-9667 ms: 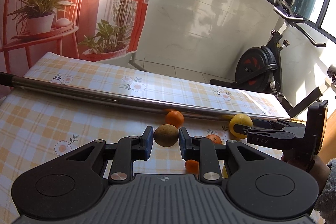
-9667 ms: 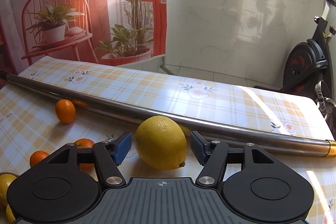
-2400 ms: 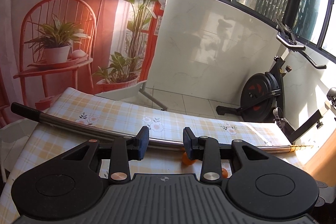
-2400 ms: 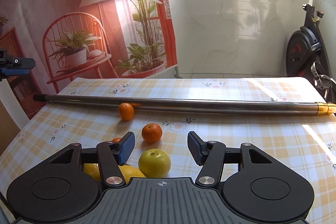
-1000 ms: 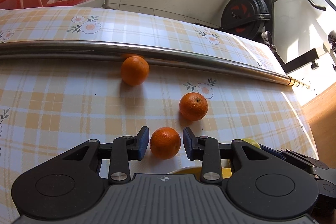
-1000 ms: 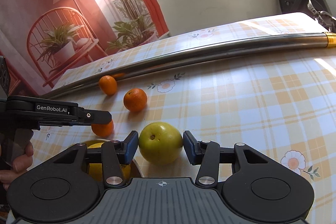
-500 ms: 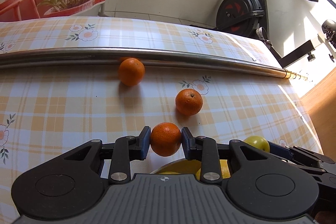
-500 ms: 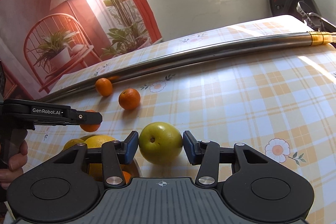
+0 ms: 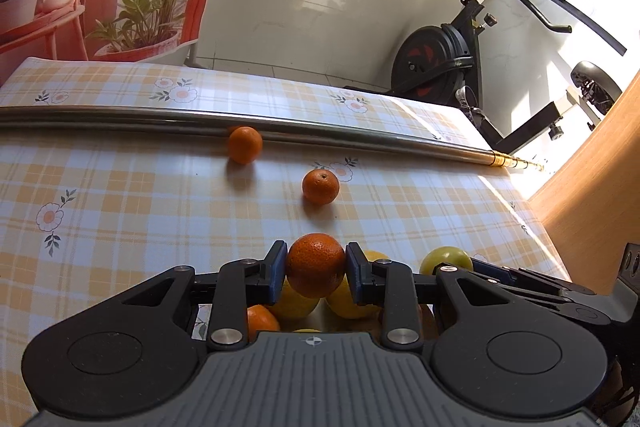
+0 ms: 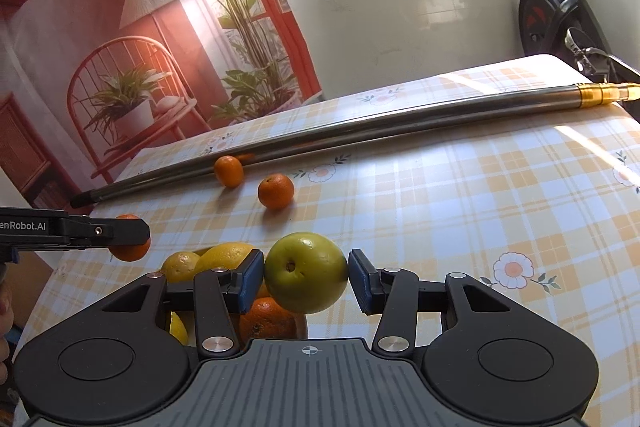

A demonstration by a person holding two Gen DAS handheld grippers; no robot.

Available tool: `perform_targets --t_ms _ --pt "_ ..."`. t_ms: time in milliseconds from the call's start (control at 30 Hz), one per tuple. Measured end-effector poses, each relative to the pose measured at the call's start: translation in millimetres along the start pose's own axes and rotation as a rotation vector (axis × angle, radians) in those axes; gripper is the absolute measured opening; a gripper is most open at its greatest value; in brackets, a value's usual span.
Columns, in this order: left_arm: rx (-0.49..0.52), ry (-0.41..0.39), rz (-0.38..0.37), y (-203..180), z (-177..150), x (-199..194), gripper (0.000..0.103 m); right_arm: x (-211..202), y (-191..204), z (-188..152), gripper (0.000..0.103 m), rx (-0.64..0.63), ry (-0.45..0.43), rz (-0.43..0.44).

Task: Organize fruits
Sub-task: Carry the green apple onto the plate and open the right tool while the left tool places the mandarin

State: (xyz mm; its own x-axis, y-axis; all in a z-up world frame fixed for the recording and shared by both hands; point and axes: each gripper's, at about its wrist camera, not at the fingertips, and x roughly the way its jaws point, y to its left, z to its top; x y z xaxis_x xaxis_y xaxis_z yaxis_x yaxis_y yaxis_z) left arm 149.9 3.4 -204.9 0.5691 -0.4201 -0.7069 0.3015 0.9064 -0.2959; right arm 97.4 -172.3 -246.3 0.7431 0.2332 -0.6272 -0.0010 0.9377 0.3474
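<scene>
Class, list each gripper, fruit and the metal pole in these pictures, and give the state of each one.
Left gripper: shut on an orange, held above the table.
Right gripper: shut on a green apple, over the fruit pile.
Orange by the pole: loose on the table, touching the pole.
Second loose orange: resting alone on the table.
Metal pole: lying flat across the table.
</scene>
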Motion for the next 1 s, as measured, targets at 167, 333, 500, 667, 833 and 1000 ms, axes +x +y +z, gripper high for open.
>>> perform_targets --t_ms 167,333,500,667,833,1000 --pt "-0.011 -0.019 0.007 -3.0 -22.0 -22.7 0.033 -14.5 9.7 -6.4 0.043 -0.023 -0.009 0.014" --pt "0.004 -0.023 0.014 -7.0 -40.1 -36.0 0.033 -26.3 22.1 -14.9 0.043 -0.051 -0.007 0.031" --pt "0.033 -0.008 0.031 -10.7 -59.4 -43.7 0.033 -35.2 38.0 -26.1 0.043 -0.095 0.008 0.047" --pt "0.063 0.018 0.046 -12.5 -72.9 -45.0 0.033 -40.2 49.5 -42.8 0.043 -0.136 0.036 0.054" --pt "0.084 0.041 0.054 -12.4 -78.9 -39.2 0.033 -36.3 46.5 -47.1 0.043 -0.117 0.063 0.045" --pt "0.098 0.060 0.065 -13.8 -86.0 -32.8 0.033 -28.6 44.6 -51.0 0.043 -0.119 0.086 0.042"
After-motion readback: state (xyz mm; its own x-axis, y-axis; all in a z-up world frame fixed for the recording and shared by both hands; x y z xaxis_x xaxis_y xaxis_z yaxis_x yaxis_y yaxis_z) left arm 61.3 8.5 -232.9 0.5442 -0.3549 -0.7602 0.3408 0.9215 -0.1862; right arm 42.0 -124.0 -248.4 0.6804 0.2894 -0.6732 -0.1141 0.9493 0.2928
